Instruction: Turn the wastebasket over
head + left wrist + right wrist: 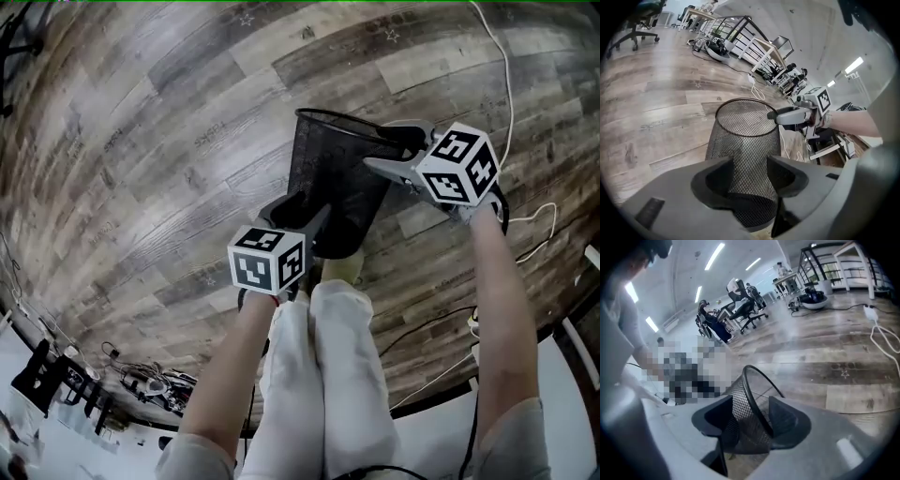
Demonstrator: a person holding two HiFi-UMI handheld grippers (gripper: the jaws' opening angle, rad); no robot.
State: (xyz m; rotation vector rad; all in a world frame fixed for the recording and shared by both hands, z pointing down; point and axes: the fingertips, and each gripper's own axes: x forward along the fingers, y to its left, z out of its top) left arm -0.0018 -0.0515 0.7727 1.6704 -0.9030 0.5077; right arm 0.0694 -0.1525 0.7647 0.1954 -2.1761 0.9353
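My left tongs (750, 166) stand wide apart, and black mesh fills the gap between them. In the left gripper view I think the pads are clear of it, though the wide lens makes contact hard to call. My right tongs (750, 408) are also spread. The rim wire and a strip of wall pass between the pads, with daylight on both sides, so nothing is clamped.

The wastebasket (328, 178) stands on the floor just ahead of my feet, mouth up. Its long axis is close to upright, tapering from a broad rim to a narrower base. In the head view the left tongs (302, 208) sit low against the near wall by the base, and the right tongs (389, 148) reach the rim on its right side. The right is therefore the hand already placed on a part thin enough to pinch. The left looks better set to steady or lift the bottom. I judge the turn not yet begun. It will depend on the rim going down while the base comes up.

The basket rests on a wood-plank floor (141, 141), grey-brown and bare around it. A white cable (507, 84) trails off to the right, well apart. Farther out, the right gripper view shows office chairs (740, 310) under strip lights.
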